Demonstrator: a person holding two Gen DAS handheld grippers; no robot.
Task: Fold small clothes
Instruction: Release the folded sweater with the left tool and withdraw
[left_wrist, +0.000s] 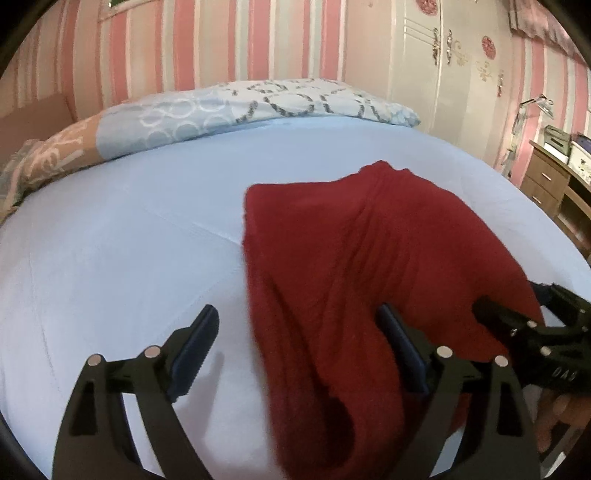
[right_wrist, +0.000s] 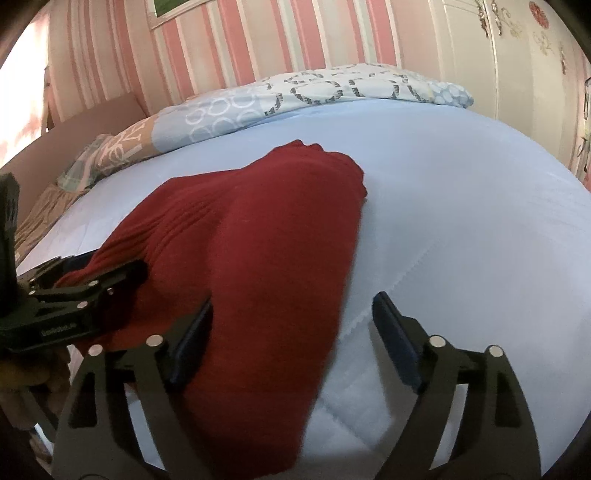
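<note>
A dark red knitted garment (left_wrist: 354, 258) lies bunched on the light blue bed sheet (left_wrist: 129, 240); it also shows in the right wrist view (right_wrist: 266, 251). My left gripper (left_wrist: 299, 328) is open, its jaws wide apart astride the garment's near left edge. My right gripper (right_wrist: 291, 317) is open too, astride the garment's near right edge, with the left finger (right_wrist: 192, 343) against the cloth. Each gripper shows in the other's view, the right gripper (left_wrist: 524, 325) at the right and the left gripper (right_wrist: 81, 291) at the left, both low against the red cloth.
A patterned blue and brown quilt (left_wrist: 221, 107) lies folded along the bed's far side under a pink striped wall. A white wardrobe (left_wrist: 436, 66) stands at the back right. A wooden desk with boxes (left_wrist: 557, 173) stands to the right of the bed.
</note>
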